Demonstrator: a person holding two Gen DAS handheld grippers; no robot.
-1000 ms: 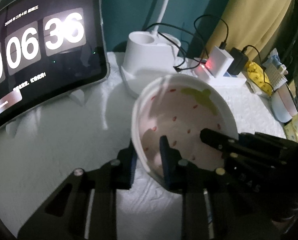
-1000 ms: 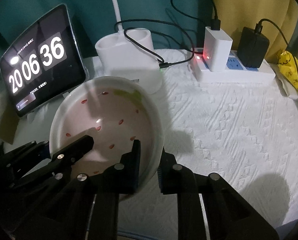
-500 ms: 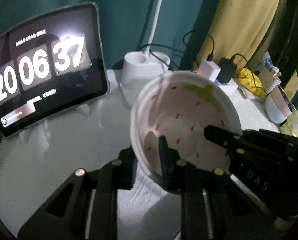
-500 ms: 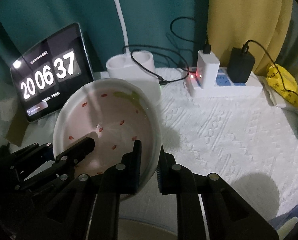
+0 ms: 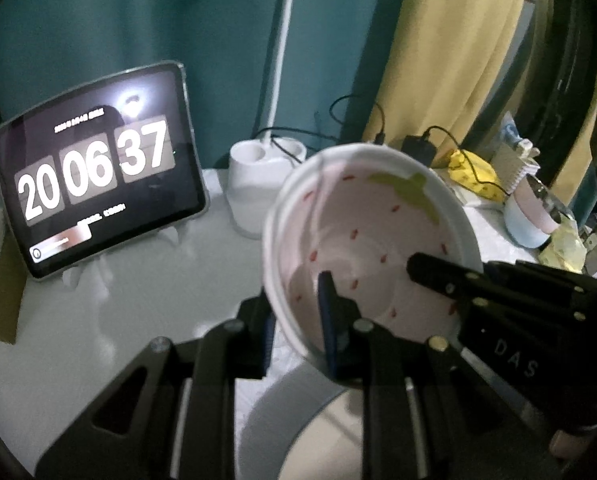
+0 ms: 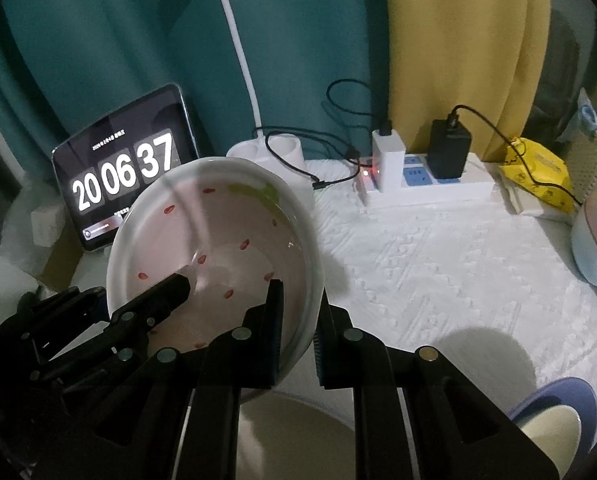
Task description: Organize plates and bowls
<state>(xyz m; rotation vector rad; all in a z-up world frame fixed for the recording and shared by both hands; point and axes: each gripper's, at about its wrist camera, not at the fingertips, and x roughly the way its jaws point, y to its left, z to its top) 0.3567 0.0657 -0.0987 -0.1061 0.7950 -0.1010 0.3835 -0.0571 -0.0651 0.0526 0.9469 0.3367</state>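
Left gripper (image 5: 296,328): clenched on the near-left rim of the strawberry bowl (image 5: 372,240), one pad inside the wall and one outside.
Right gripper (image 6: 298,330): clenched on the opposite rim of the same bowl, the wall pinched between its pads.
Bowl, place: held clear of the bench (image 6: 438,248) by both grippers, in front of the clock tablet (image 6: 124,174) and the white lamp base (image 5: 258,172), and partly covering the base in the right wrist view.
Bowl, pointing: the mouth is tipped up and toward the cameras, its far rim higher than the gripped near rim; the green leaf mark lies at the far side. Being round, no long axis is shown.
Beneath the bowl: a pale round dish (image 6: 294,436) is seen low between the fingers; a blue-rimmed one (image 6: 554,420) lies to its right.
Step in hand: the bowl is judged to be in carriage toward a stack.
Next move: level travel and a matched lowering by both grippers are called for, so that the rim is not twisted or slipped.
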